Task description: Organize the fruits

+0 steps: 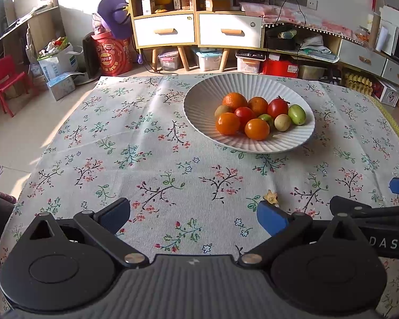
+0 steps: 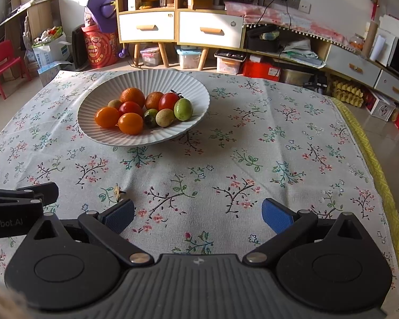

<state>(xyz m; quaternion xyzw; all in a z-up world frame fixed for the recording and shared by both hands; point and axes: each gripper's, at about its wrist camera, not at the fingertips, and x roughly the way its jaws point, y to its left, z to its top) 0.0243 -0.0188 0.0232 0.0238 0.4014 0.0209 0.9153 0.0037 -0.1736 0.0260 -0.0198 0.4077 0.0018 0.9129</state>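
The left tongs (image 1: 193, 214) hang low over the table (image 1: 66, 159) with their blue pads spread wide and nothing between them. Taking the ribbed white bowl (image 1: 199, 101) as the landmark, these tongs sit on its near side and somewhat to its left, well apart from it. All the fruits are gathered inside the bowl, toward its right half: four oranges (image 1: 228, 123), two red tomatoes (image 1: 277, 107), and several small green and tan fruits (image 1: 296, 114), touching one another in a loose heap. None lies out on the cloth.

The right tongs (image 2: 198, 214) are likewise wide and empty, on the bowl's near side and to its right, also well apart. Seen from them the bowl (image 2: 199, 90) lies ahead and leftward, so both tongs would reach forward and inward; neither looks clearly nearer. The oval green fruit (image 2: 183, 109) at the heap's right edge stands roughly upright and seems the easiest for the right tongs.

Just before the bowl's near side, between the two tongs, lies a small dried flower-like scrap (image 2: 116, 192). Nothing else on the cloth blocks the way to the bowl.
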